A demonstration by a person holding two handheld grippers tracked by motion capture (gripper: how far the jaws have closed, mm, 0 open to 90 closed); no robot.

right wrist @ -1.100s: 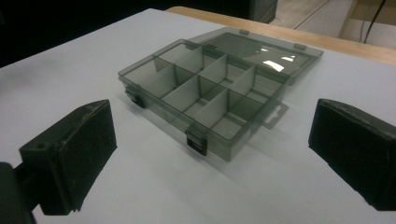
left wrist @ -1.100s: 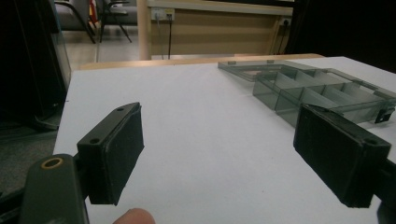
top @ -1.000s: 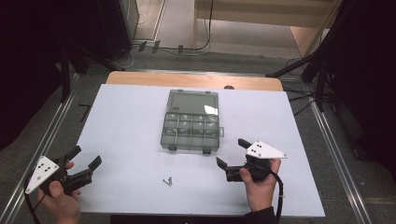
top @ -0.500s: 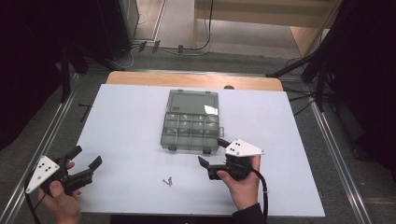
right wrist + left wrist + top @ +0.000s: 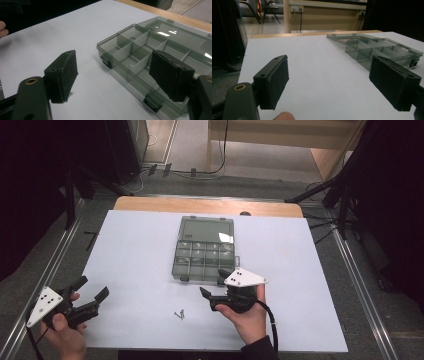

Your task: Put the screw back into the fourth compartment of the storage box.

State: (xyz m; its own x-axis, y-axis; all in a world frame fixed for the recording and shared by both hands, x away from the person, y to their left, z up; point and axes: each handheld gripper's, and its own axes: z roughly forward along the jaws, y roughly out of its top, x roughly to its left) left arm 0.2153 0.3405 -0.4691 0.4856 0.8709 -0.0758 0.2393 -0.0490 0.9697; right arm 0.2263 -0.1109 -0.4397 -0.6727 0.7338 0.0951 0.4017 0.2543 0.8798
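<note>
A see-through grey plastic box (image 5: pixel 204 250) lay near the middle of the white table (image 5: pixel 125 250). Its lid was open and lay flat behind it, toward the far edge. Thin walls split the box into many small square spaces, and they looked empty. Two small dark clips (image 5: pixel 153 102) sat on its front wall.

The right gripper (image 5: pixel 214 286) was held just in front of the box, at its near right corner. Its two black jaws were wide apart, with nothing between them. In the right gripper view one jaw hung over the box and the other over the bare table.

The left gripper (image 5: pixel 90 292) was at the near left of the table, well apart from the box. Its jaws were wide apart too and held nothing.

A few tiny screws (image 5: pixel 179 313) lay on the table between the two grippers.
</note>
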